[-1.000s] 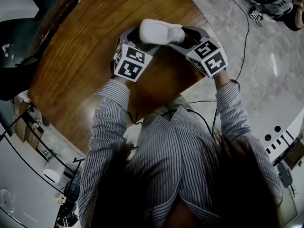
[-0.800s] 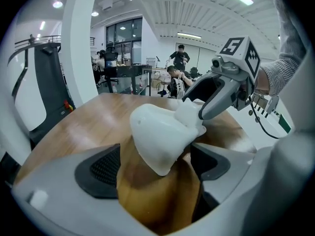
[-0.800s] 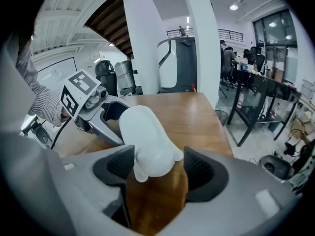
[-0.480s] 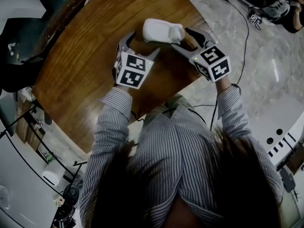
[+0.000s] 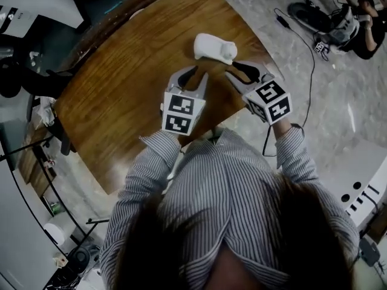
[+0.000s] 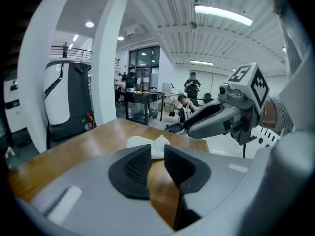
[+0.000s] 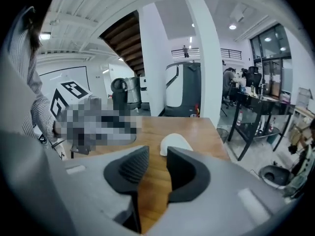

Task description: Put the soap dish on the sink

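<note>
The white soap dish (image 5: pixel 214 47) lies on the round wooden table (image 5: pixel 115 95), near its far edge. Both grippers hang above the table on the near side of the dish, clear of it. My left gripper (image 5: pixel 199 72) points at the dish (image 6: pixel 150 144); its jaws are closing, a narrow gap is left and nothing is between them. My right gripper (image 5: pixel 231 70) sits just right of it, also closing on nothing, with the dish (image 7: pixel 174 144) beyond its tips. The right gripper (image 6: pixel 216 117) also shows in the left gripper view.
The table's curved edge runs close below the grippers. A black cable (image 5: pixel 311 41) trails over the grey marble floor at right, where a person (image 5: pixel 357 5) sits in the far corner. A dark chair (image 5: pixel 24 77) stands left of the table.
Both grippers have drawn back from either side of the soap dish and risen. Their jaws have narrowed from wide open. The dish stays on the table.
</note>
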